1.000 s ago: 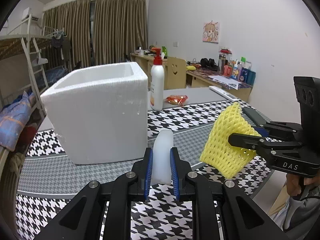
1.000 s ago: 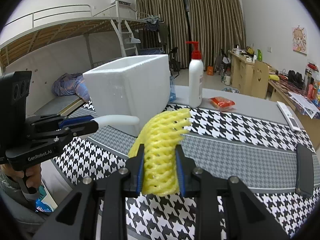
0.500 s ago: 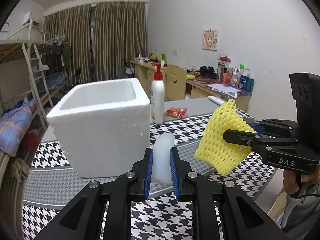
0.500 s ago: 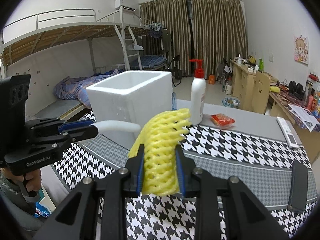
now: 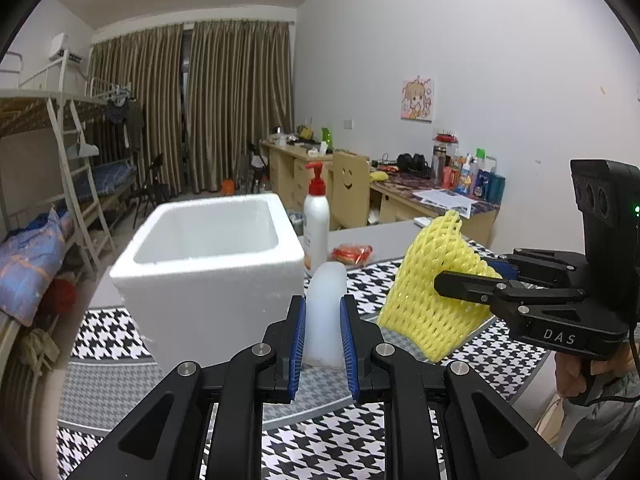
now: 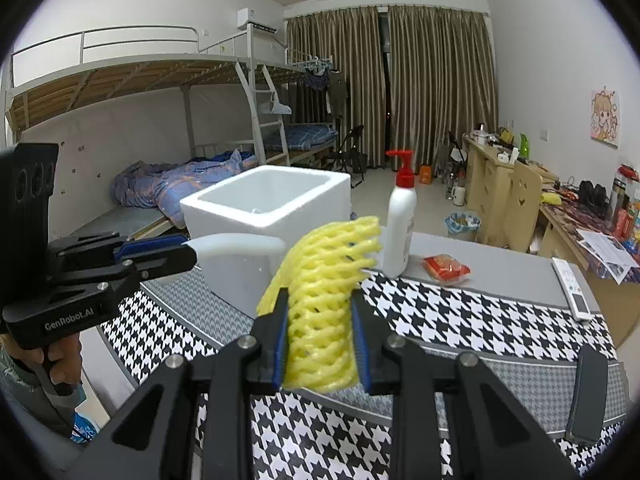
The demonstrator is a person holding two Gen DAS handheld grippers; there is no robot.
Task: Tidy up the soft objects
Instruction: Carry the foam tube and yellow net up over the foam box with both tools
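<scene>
Both grippers, left gripper (image 5: 323, 344) and right gripper (image 6: 320, 344), are built from black linkages with silver screws and blue ribbed finger pads (image 5: 297, 344); "GenRobot.AI" and "DAS" are printed on the bodies.

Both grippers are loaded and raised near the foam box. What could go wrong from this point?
1. The white pump bottle with the red top stands just beyond the white styrofoam box; a wide swing could topple it.
2. The right gripper squeezes the yellow foam mesh sleeve only at its lower part, so the sleeve might snag on the box rim.
3. The left gripper and its translucent white soft piece sit close beside the sleeve; the two could collide over the opening.
</scene>
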